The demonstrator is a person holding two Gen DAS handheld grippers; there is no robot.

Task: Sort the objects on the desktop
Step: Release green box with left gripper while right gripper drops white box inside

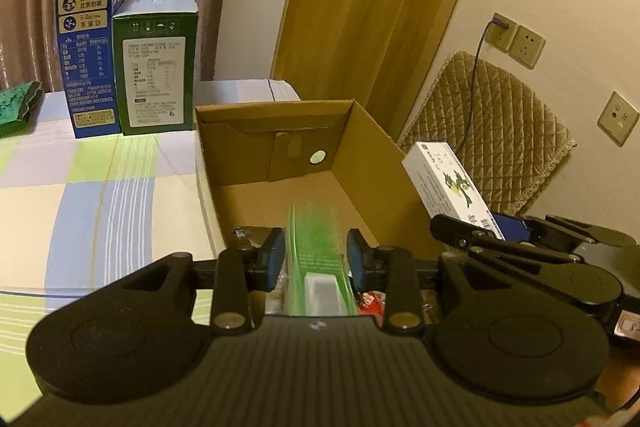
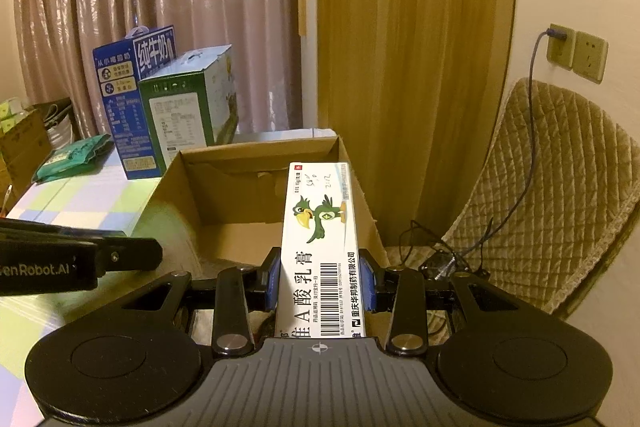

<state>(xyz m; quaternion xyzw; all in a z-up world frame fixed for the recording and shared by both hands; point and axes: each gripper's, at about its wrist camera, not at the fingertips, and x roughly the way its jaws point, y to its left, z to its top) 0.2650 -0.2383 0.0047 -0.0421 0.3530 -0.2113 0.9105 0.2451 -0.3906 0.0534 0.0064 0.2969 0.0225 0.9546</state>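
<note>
Here each claw (image 1: pixel 316 259) (image 2: pixel 322 281) clamps a box lengthwise, pointing forward over the carton (image 2: pixel 240 227).

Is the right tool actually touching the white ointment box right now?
Touching. In the right wrist view both blue pads press flat against the sides of the white ointment box, with no gap, held by the right tool.

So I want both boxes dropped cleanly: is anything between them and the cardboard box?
Nothing visible. The white box in the right gripper and the green box between the left gripper's pads sit over the open cardboard box.
</note>
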